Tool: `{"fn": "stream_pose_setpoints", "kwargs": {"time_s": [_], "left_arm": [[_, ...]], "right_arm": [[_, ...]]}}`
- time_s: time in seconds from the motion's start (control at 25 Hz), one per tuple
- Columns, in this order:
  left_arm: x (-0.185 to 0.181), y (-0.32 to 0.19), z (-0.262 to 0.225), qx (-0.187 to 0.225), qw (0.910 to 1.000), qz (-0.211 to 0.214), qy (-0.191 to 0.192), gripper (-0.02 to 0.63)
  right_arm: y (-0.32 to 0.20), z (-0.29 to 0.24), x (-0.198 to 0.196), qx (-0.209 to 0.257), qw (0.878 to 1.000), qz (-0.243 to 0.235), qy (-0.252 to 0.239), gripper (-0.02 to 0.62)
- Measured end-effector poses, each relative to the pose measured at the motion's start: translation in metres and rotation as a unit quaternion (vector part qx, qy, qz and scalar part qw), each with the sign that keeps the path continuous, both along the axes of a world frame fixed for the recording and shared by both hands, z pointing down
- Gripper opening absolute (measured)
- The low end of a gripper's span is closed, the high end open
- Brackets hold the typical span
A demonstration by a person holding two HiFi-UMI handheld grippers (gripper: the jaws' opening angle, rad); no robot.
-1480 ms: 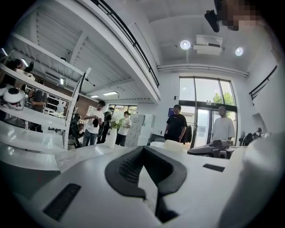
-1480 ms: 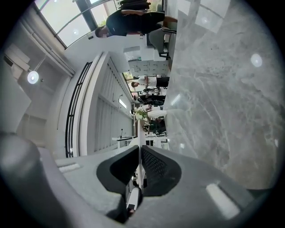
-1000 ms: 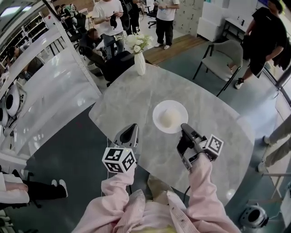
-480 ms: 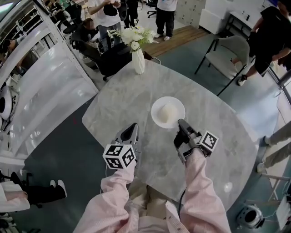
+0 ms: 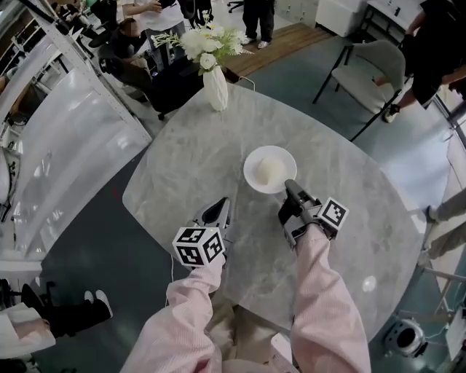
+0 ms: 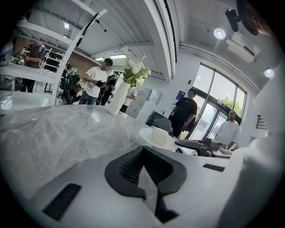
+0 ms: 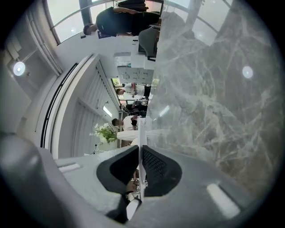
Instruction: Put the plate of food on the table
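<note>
Grey-veined, glossy marble forms the round surface (image 5: 182, 167), with a white vase (image 5: 215, 89) of flowers at its far edge. The thin white plate (image 5: 253, 156), carrying a pale rounded bun (image 5: 270, 170), looks set down mid-surface. The right gripper (image 5: 290, 187) has its jaws clamped on the plate's near rim. The left gripper (image 5: 220, 207), jaws together and empty, hovers nearby. The next move is likely to release without dragging the plate.

Round grey marble worktop (image 5: 189, 167) on dark grey-blue floor (image 5: 116, 240), wood-floor strip (image 5: 280, 44) beyond. White vase (image 5: 215, 89) of white flowers (image 5: 200, 40) near worktop's far edge. Grey chair (image 5: 375, 73) far right, apart from worktop. White curved panel (image 5: 65, 146) left. People (image 5: 258, 14) standing at back. Tall windows (image 6: 213, 95), round ceiling lights (image 6: 218, 33).
</note>
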State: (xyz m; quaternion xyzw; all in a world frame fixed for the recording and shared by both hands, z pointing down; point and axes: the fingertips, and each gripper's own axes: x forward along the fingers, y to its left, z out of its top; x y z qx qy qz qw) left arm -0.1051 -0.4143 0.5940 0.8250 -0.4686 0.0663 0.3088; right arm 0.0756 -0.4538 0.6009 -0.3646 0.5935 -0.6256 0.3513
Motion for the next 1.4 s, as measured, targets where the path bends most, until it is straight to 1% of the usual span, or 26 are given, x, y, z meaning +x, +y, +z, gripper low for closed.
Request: {"fn": "stream_pose_setpoints", "kwargs": {"time_s": [0.36, 0.76, 0.84, 0.96, 1.12, 1.2, 1.4], "left_arm": [[0.009, -0.017, 0.024, -0.026, 0.9995, 0.016, 0.009, -0.002], [0.011, -0.019, 0.031, -0.037, 0.9989, 0.023, 0.016, -0.002], [0.01, -0.02, 0.031, -0.038, 0.9989, 0.022, 0.015, -0.002], [0.01, -0.02, 0.033, -0.039, 0.9989, 0.022, 0.014, -0.002], [0.009, -0.019, 0.032, -0.039, 0.9989, 0.022, 0.014, -0.002], [0.01, -0.02, 0.031, -0.038, 0.9989, 0.022, 0.015, -0.003], [0.011, -0.019, 0.028, -0.036, 0.999, 0.021, 0.016, -0.002]], "right_arm": [[-0.02, 0.029, -0.007, -0.021, 1.0, 0.003, 0.011, 0.02], [-0.018, 0.046, -0.008, -0.044, 0.998, 0.006, 0.037, 0.02], [-0.017, 0.049, -0.007, -0.056, 0.997, 0.008, 0.046, 0.02], [-0.015, 0.056, -0.005, -0.092, 0.994, 0.017, 0.063, 0.02], [-0.016, 0.056, -0.003, -0.097, 0.992, 0.022, 0.082, 0.032], [-0.016, 0.056, -0.003, -0.101, 0.989, 0.022, 0.102, 0.036], [-0.016, 0.054, -0.008, -0.106, 0.976, 0.0, 0.19, 0.054]]}}
